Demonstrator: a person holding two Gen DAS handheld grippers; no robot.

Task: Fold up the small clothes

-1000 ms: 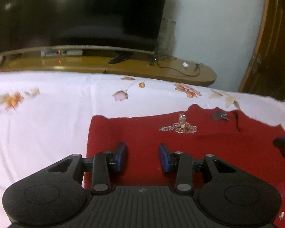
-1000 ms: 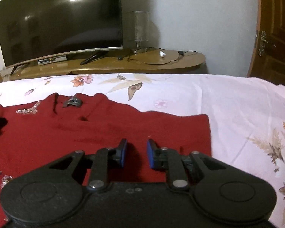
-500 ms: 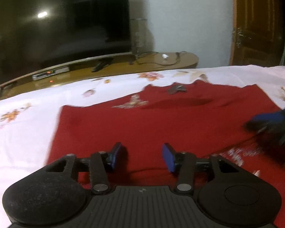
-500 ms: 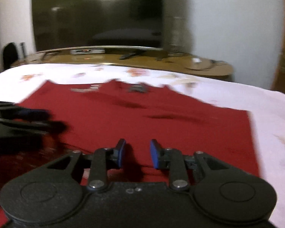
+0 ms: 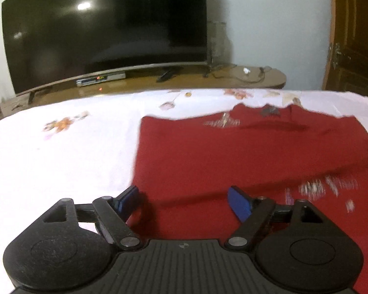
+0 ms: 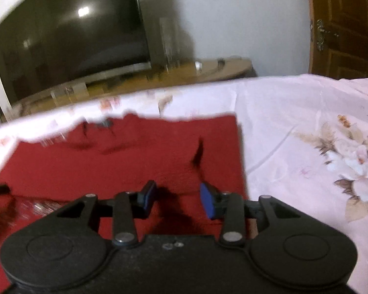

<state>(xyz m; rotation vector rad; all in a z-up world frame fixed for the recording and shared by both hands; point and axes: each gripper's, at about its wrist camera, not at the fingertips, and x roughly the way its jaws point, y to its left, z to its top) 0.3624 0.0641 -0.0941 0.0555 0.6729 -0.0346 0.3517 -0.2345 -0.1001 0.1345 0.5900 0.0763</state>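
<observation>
Two claws are in view, and I read both as spread with nothing between the pads. My left claw (image 5: 185, 202) sits low over the near left corner of the red garment (image 5: 245, 156); its left pad (image 5: 127, 199) lies right at the cloth's left edge, and its right pad (image 5: 239, 207) is over the fabric. My right claw (image 6: 177, 199) hangs over the garment's near right portion, with both pads above red cloth and the right edge of the garment just beside it.

The garment lies spread nearly flat on the bed sheet (image 5: 61, 161), a pale sheet with a floral print. Its neckline faces away from me, toward the TV (image 5: 105, 34) on the wooden stand (image 5: 269, 78). Some sparkly trim (image 5: 223, 122) shows near the collar, and more blurred trim shows near the front hem on the left wrist view. A dark crease (image 6: 198, 152) stands up ahead of my right claw.

Handling judgement: the fabric looks light, soft and limp, so it will drape and sag unless both corners are lifted together. It should not slip from the pads, but the sheet beneath may be pinched along with it if I bite too deep. I would take hold at the two near corners, on the hem only, clear of the beaded trim, which may snag or scatter. No fold appears to be made yet.
</observation>
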